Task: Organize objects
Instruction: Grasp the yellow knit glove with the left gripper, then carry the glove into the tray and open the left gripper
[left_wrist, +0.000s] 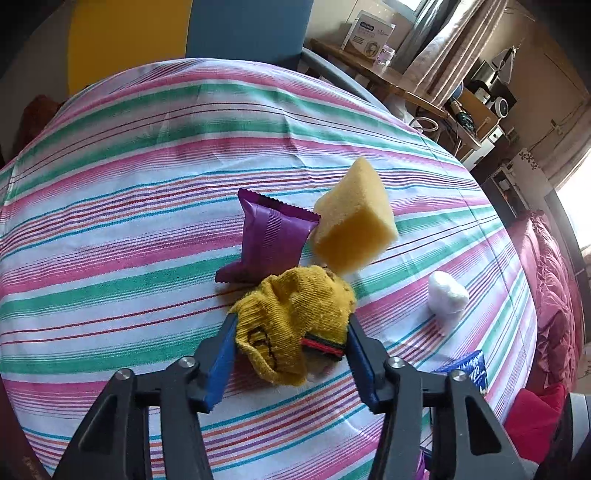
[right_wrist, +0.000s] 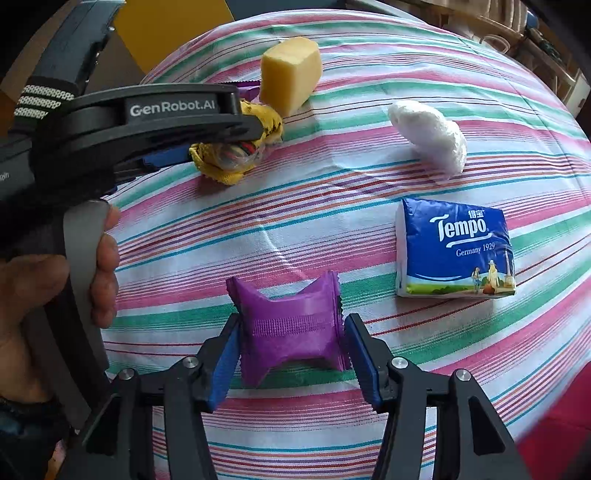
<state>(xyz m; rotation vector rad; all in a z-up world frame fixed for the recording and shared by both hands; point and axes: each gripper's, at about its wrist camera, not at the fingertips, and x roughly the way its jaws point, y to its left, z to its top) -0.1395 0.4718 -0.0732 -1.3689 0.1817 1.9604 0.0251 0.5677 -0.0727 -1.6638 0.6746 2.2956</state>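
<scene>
The left gripper (left_wrist: 291, 332) has its blue pads pressed into both sides of a bunched yellow sock (left_wrist: 295, 317), which rests on the striped cloth (left_wrist: 110, 221). The right gripper (right_wrist: 290, 343) brackets a purple packet (right_wrist: 291, 328); its pads seem barely touching, so whether it grips I cannot tell. Beyond the sock lie a second purple packet (left_wrist: 269, 240), with a sponge (left_wrist: 354, 218) to its right. Farther right sit a white wad (right_wrist: 428, 134) and a tissue pack (right_wrist: 452, 249). This looks like a sorting step: likely next, lift the sock clear, without snagging the packet just beyond it.
</scene>
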